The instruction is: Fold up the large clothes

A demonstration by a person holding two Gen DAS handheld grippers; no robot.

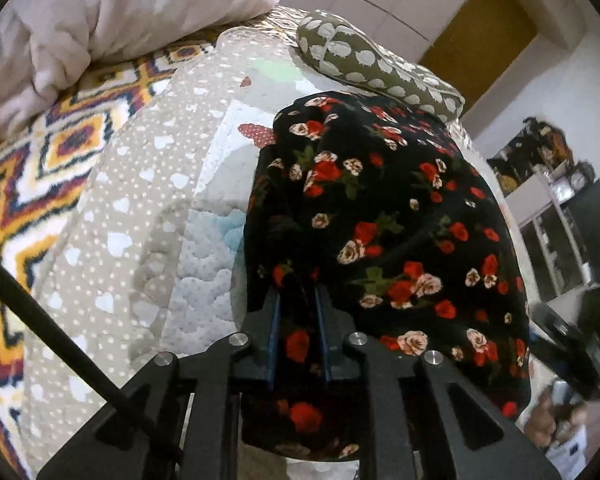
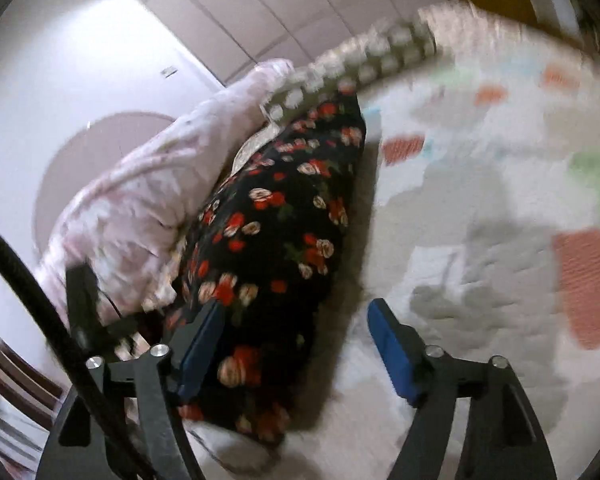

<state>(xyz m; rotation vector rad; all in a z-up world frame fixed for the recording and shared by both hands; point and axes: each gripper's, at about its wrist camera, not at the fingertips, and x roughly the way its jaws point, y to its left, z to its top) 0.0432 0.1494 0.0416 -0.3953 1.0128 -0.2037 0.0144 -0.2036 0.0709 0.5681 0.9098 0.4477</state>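
Note:
A black garment with red and cream roses (image 1: 380,216) lies partly folded on a white quilted bed cover (image 1: 208,240). My left gripper (image 1: 298,304) is shut on a fold of the garment at its near edge, with cloth bunched between the blue pads. In the right wrist view the same floral garment (image 2: 276,232) lies on the quilt (image 2: 480,208). My right gripper (image 2: 296,316) is open, its blue fingers (image 2: 384,332) spread over the garment's near edge and holding nothing. That view is motion-blurred.
An olive cushion with white spots (image 1: 372,64) lies beyond the garment. A pale pink duvet (image 1: 100,12) is piled at the far left, over a patterned blanket (image 1: 32,168). Shelves (image 1: 556,208) stand at the right. The pink duvet (image 2: 140,208) flanks the garment.

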